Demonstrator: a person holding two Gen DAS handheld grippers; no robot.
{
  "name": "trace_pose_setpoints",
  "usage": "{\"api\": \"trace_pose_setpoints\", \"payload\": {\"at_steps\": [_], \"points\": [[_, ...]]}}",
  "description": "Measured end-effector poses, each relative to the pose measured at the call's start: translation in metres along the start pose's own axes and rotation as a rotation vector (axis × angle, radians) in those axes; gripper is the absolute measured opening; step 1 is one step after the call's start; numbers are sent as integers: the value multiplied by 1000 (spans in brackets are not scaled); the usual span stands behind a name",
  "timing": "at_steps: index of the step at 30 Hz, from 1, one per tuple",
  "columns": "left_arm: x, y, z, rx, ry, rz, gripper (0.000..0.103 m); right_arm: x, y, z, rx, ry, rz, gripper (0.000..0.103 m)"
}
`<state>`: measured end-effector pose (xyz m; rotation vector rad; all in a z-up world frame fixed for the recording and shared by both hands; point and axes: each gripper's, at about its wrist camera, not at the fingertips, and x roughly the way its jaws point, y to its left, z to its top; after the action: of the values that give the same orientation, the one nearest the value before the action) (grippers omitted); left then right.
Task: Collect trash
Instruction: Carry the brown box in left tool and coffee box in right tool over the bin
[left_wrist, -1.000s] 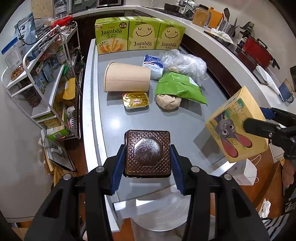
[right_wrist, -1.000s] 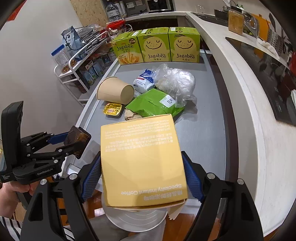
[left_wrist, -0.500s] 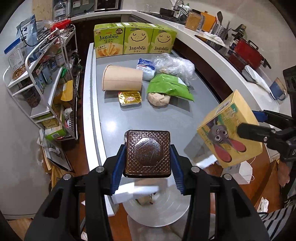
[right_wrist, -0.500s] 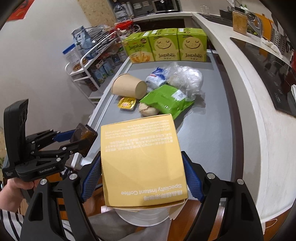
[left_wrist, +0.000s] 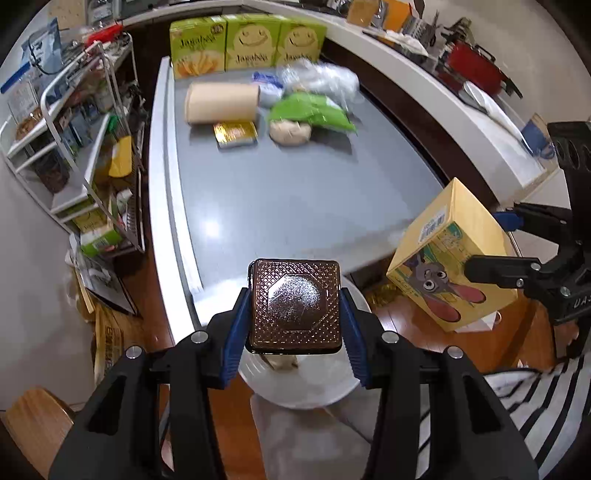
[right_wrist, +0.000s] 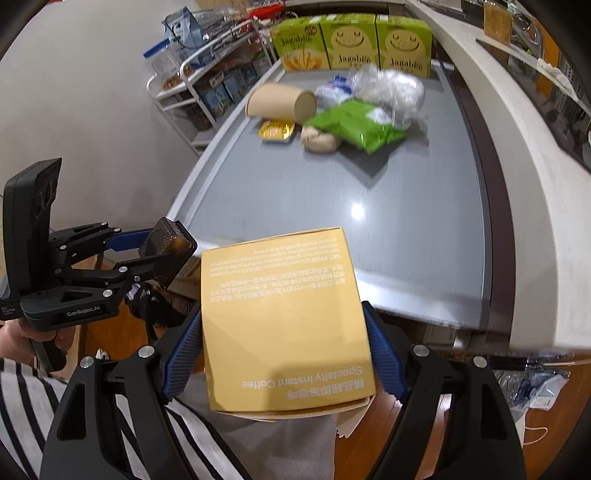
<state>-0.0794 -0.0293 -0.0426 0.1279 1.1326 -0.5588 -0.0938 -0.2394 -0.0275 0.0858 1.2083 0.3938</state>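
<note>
Brown tray (left_wrist: 295, 304) clamped in left tongs (left_wrist: 295, 325), yellow box (right_wrist: 284, 321) in right tongs (right_wrist: 284, 354); both now pulled back off grey counter (left_wrist: 295, 192).

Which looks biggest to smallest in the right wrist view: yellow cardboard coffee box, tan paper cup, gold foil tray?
1. Yellow cardboard coffee box, though nearness to the camera inflates it.
2. Tan paper cup.
3. Gold foil tray.

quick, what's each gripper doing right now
Left gripper: shut on the brown embossed square plastic tray.
Right gripper: shut on the yellow cardboard instant coffee box.
</note>
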Motion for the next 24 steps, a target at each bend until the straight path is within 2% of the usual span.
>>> {"api": "trace_pose_setpoints", "payload": {"at_steps": [15, 24], "points": [[31, -14, -48, 46, 132, 0, 48, 45, -2, -48, -12, 155, -35, 78], [60, -10, -60, 34, 183, 10, 48, 77, -11, -56, 40, 189, -59, 78]]}}
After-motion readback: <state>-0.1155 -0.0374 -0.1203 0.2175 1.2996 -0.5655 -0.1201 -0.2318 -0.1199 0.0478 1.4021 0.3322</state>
